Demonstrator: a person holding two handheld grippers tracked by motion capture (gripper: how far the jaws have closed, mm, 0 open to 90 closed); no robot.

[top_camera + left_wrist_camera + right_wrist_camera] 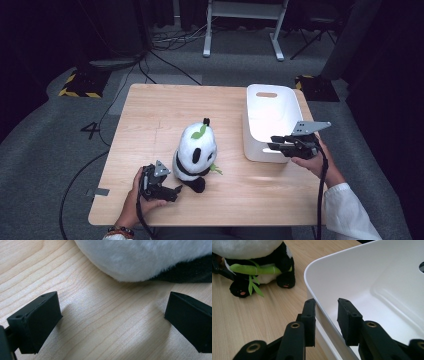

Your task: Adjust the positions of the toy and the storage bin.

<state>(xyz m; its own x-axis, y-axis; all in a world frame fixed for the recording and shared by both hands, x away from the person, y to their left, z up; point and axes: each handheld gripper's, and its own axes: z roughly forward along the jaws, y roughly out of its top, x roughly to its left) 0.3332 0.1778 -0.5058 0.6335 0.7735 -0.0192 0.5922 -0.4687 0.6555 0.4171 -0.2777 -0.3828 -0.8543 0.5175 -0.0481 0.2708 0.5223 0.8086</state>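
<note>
Left gripper [172,191] jaws spread wide, holding nothing, low on counter [165,110] just beside plush panda [196,150]. Right gripper [281,143] jaws part open, straddling near rim of white bin [280,97], not clamped. Bin interior bare where seen.

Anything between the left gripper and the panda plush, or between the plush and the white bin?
Nothing visible. The left gripper is open, with bare table up to the panda plush. Bare wood also separates plush and white bin; the right gripper straddles the bin's near wall.
</note>
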